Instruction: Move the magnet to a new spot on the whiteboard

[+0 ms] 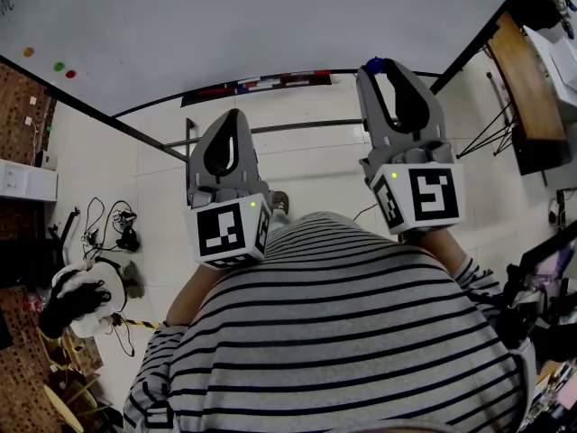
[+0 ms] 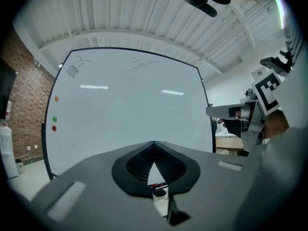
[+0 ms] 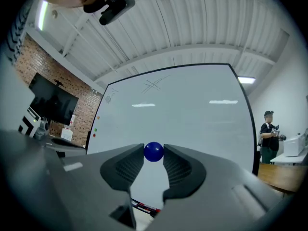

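Note:
A round blue magnet (image 3: pixel 154 152) sits clamped between the tips of my right gripper (image 3: pixel 154 153), held up in front of the whiteboard (image 3: pixel 183 114). From the head view the same blue magnet (image 1: pixel 374 64) peeks out at the tip of the right gripper (image 1: pixel 379 69), near the whiteboard's (image 1: pixel 270 16) lower edge. My left gripper (image 1: pixel 233 120) hangs lower, its jaws shut together with nothing between them; the left gripper (image 2: pixel 153 146) faces the whiteboard (image 2: pixel 130 114). Orange, green and red magnets (image 1: pixel 58 66) stick at the board's left side.
A marker tray (image 1: pixel 257 85) with pens runs along the board's bottom. A brick wall (image 2: pixel 24 109) stands left of the board, a wooden desk (image 1: pixel 523 79) to the right. A person (image 3: pixel 267 134) stands at the far right. Cables and gear (image 1: pixel 99 242) lie on the floor.

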The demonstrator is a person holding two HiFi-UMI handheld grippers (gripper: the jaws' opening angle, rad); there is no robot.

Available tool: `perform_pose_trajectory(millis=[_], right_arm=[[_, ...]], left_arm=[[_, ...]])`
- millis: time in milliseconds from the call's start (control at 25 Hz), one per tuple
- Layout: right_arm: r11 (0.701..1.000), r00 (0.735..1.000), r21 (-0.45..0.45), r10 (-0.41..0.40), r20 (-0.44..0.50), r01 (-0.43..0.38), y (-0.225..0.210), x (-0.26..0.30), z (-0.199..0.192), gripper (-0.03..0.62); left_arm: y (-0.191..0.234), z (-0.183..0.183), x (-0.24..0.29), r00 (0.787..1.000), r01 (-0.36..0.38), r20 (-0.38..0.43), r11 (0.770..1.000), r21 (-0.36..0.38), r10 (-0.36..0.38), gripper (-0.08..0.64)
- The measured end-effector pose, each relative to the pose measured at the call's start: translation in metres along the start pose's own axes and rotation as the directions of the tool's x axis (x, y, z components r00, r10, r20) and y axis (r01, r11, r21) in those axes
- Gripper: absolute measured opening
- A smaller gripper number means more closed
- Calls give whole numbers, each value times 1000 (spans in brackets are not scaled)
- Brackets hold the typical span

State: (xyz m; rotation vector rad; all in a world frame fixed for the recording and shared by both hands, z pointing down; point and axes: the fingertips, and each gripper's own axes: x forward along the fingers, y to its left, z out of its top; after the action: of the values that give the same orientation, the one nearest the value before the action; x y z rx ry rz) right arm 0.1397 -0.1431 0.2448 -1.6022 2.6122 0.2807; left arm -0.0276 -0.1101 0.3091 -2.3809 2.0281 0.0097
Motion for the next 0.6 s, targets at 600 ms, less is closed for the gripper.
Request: perform_pose_trajectory(millis=[600], right_arm=[[996, 996, -92, -7, 87, 15, 28, 134, 38, 124]], left_arm=[[108, 8, 76, 1000, -28, -15, 1000, -9, 28, 15]])
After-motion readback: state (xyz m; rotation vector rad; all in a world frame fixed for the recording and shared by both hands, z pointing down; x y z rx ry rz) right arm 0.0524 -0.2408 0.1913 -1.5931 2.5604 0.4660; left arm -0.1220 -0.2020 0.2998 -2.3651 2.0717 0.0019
